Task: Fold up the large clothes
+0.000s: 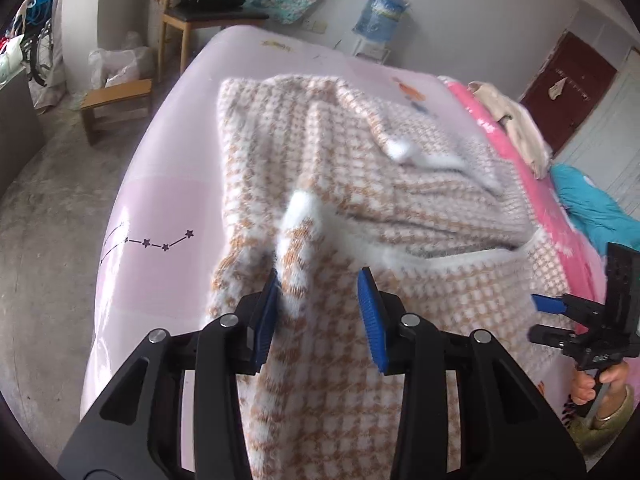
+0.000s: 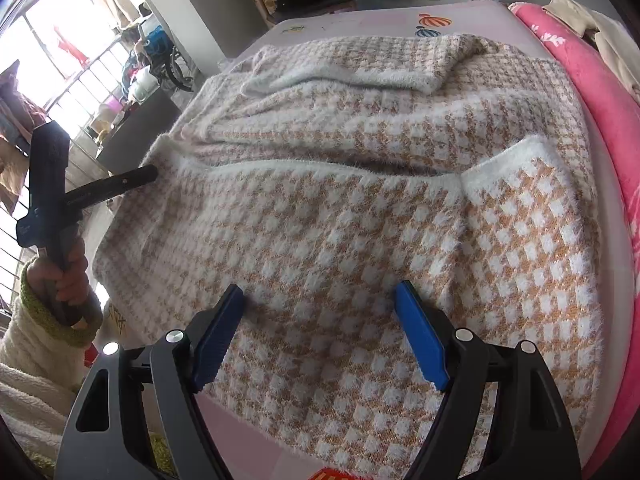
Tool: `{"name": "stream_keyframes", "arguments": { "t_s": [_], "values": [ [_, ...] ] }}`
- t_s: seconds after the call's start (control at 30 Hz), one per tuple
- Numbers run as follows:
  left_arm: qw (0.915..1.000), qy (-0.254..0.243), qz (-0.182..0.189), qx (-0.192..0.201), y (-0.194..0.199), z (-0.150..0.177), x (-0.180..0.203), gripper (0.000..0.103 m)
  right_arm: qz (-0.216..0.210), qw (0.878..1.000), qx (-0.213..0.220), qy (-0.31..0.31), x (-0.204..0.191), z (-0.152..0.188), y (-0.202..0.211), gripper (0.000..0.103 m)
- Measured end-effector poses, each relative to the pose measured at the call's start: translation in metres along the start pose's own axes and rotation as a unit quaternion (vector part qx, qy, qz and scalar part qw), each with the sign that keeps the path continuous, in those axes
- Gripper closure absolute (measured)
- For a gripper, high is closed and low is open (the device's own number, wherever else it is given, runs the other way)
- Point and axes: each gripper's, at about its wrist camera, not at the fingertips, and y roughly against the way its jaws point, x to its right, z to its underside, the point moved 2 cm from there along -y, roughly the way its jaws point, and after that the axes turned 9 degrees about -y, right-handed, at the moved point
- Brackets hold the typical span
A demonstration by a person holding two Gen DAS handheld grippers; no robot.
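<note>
fuzzy checked sweater point(image 2: 340, 208) spread flat on pink bed point(image 1: 168, 184).

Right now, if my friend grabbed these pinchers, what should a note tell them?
Left gripper: jaws apart, a raised fold of the checked sweater between them, pads not clearly pressing.
Right gripper: open, over the sweater's near part, holding nothing.
Sweater lies spread on the pink bed, one sleeve laid across the far end.
Left to do: most of the folding.

Each tool point(image 1: 320, 312) point(image 2: 320, 332) is black with 2 blue ribbed pads point(image 1: 370, 316) and silver rivets. The person wears a fluffy cream sleeve point(image 2: 28, 344) with a green cuff point(image 2: 44, 312).
</note>
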Motion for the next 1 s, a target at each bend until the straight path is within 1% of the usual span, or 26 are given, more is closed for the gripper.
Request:
{"name": "stream_keyframes", "arguments": {
  "t_s": [0.03, 0.13, 0.2, 0.27, 0.37, 0.47, 0.5, 0.53, 0.57, 0.63, 0.87, 0.9, 1.0],
  "values": [
    [0.9999, 0.004, -0.010, -0.013, -0.006, 0.001, -0.002, 0.067, -0.001, 1.000, 0.000, -0.001, 0.000, 0.000, 0.000, 0.027],
    [0.9997, 0.007, -0.016, -0.014, -0.006, 0.000, 0.000, 0.067, -0.001, 1.000, 0.001, -0.002, 0.001, 0.000, 0.001, 0.027],
    [0.9996, -0.004, -0.024, -0.014, -0.007, 0.002, 0.003, 0.067, -0.001, 1.000, 0.005, -0.003, 0.003, 0.001, 0.005, 0.027],
    [0.9988, -0.021, -0.042, -0.017, -0.008, 0.003, 0.008, 0.067, -0.001, 1.000, 0.018, -0.006, 0.006, 0.002, 0.014, 0.027],
    [0.9951, -0.051, -0.080, -0.030, -0.011, 0.003, 0.020, 0.067, -0.001, 0.998, 0.060, -0.015, 0.018, -0.003, 0.041, 0.027],
    [0.9913, -0.066, -0.109, -0.035, -0.012, 0.003, 0.027, 0.066, 0.015, 0.993, 0.109, -0.046, 0.044, -0.012, 0.068, 0.028],
    [0.9906, -0.067, -0.114, -0.035, -0.012, 0.003, 0.028, 0.066, 0.017, 0.991, 0.117, -0.057, 0.052, -0.014, 0.072, 0.029],
    [0.9900, -0.068, -0.119, -0.035, -0.013, 0.003, 0.029, 0.066, 0.020, 0.989, 0.123, -0.075, 0.065, -0.017, 0.076, 0.033],
    [0.9895, -0.068, -0.122, -0.035, -0.013, 0.003, 0.030, 0.066, 0.023, 0.988, 0.123, -0.088, 0.075, -0.020, 0.076, 0.039],
    [0.9892, -0.066, -0.126, -0.035, -0.012, 0.003, 0.030, 0.066, 0.030, 0.987, 0.118, -0.105, 0.089, -0.026, 0.072, 0.045],
    [0.9888, -0.066, -0.129, -0.037, -0.013, 0.002, 0.030, 0.065, 0.042, 0.987, 0.088, -0.126, 0.105, -0.038, 0.043, 0.054],
    [0.9888, -0.066, -0.128, -0.036, -0.013, 0.002, 0.030, 0.065, 0.052, 0.987, 0.081, -0.130, 0.108, -0.038, 0.038, 0.055],
    [0.9889, -0.065, -0.128, -0.037, -0.013, 0.002, 0.030, 0.065, 0.049, 0.987, 0.063, -0.142, 0.110, -0.033, 0.032, 0.060]
  ]
}}
